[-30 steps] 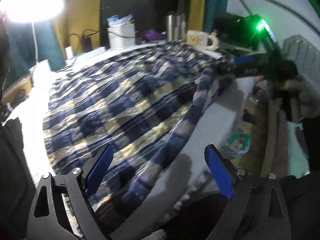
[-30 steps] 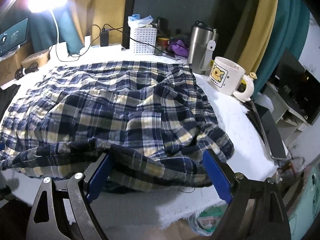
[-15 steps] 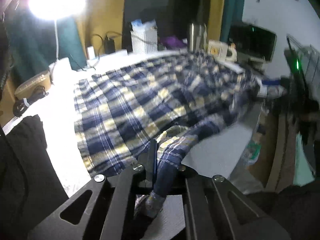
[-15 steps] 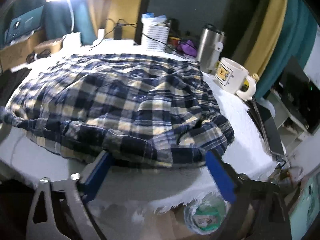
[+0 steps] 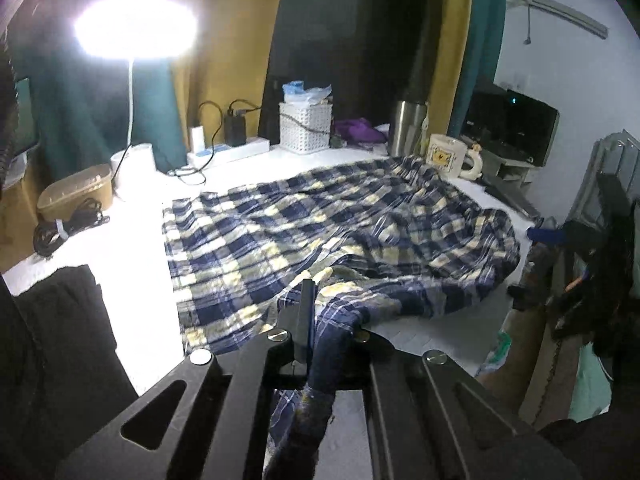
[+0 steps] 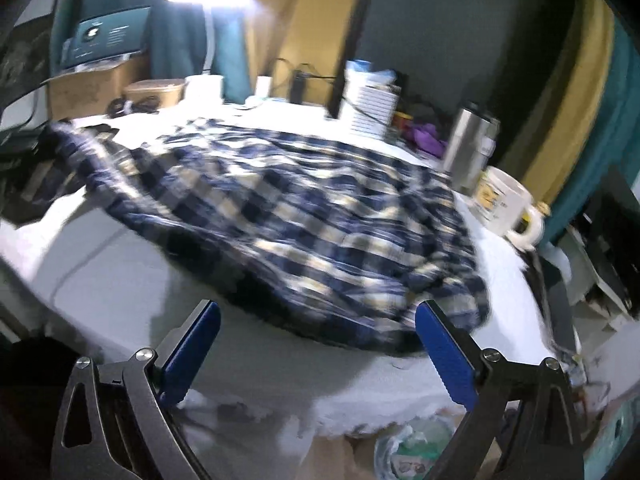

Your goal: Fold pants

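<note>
Room: dim, with yellow and teal curtains (image 5: 452, 40) behind a white-covered table (image 5: 132, 248) lit by a bright lamp (image 5: 136, 28) at the left.
Far left: black cloth (image 5: 60, 320) lies on the table's near left corner; a tan lidded box (image 5: 76, 188) with coiled black cable just beside it stands further back.
Back row: power strip with a plugged-in charger (image 5: 234, 128), white lattice basket (image 5: 306, 128), purple cloth, steel tumbler (image 5: 406, 128), white mug (image 5: 448, 156) with a yellow picture.
Pants: blue, cream and white plaid pants (image 5: 320, 232) spread across the middle of the table, their far right edge just beside the mug, their near right edge bunched at the table's rim.
Left gripper (image 5: 316, 332): jaws clamped on a near fold of the pants, which rises off the table to them; a dark hem hangs down between the arms.
Right gripper (image 6: 316, 348): jaws spread wide with nothing between the blue pads, held over bare table just short of the pants' near edge; this view is blurred.
</note>
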A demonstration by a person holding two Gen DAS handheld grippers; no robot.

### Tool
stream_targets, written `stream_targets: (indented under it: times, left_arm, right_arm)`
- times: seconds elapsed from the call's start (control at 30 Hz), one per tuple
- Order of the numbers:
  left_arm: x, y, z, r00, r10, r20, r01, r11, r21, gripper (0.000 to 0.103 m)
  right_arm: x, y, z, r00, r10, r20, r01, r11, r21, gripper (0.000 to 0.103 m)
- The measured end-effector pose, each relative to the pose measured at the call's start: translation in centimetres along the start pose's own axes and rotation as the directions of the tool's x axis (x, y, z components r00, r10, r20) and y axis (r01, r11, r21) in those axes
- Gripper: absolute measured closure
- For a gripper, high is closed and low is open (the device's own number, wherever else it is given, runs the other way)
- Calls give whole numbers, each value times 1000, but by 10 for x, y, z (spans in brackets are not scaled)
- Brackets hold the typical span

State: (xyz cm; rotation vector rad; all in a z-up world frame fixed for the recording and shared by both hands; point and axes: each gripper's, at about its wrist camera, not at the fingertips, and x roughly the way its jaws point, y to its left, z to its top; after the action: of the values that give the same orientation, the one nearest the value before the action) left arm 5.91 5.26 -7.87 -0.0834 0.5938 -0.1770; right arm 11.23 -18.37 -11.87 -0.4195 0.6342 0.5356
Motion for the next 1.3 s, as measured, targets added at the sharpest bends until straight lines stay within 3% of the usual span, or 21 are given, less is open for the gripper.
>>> stream_targets:
  times: [0.23, 0.4, 0.5, 0.57, 0.63, 0.7, 0.83, 1.1, 1.3]
  left_arm:
    - [-11, -8, 9, 999, 4, 34, -5, 999, 33, 102]
    - [-15, -6, 11, 999, 19, 40, -20, 999, 32, 102]
    - [-16, -7, 9, 999, 25, 34, -26, 999, 32, 102]
    - [-15, -7, 8, 999, 34, 30, -35, 999, 36, 102]
    - [-14, -8, 7, 999, 45, 22, -46, 998, 42, 102]
    - [-11, -7, 5, 998, 53, 12, -54, 997, 47, 102]
    - [-2, -6, 0, 997, 76, -17, -75, 996, 54, 102]
    - [-4, -14, -4, 996, 86, -24, -84, 994, 75, 102]
    - [-11, -18, 0, 997, 81, -6, -80, 993, 87, 102]
  right_arm:
    - [29, 9, 2, 1000, -15, -5, 15, 999, -40, 4]
    - [40, -18, -2, 998, -67, 12, 67, 998, 13, 4]
    - [52, -42, -8, 997, -79, -19, 80, 993, 84, 5]
    - [57, -55, -12, 995, -95, -29, 97, 990, 103, 12]
    - [61, -70, -15, 992, -114, -48, 120, 984, 130, 33]
    - [63, -82, -19, 990, -125, -58, 133, 978, 160, 47]
    - [62, -99, -25, 991, -121, -54, 129, 974, 186, 64]
    - [57, -102, -29, 989, -136, -50, 143, 970, 198, 81]
    - [37, -105, -23, 987, -161, -28, 163, 962, 218, 84]
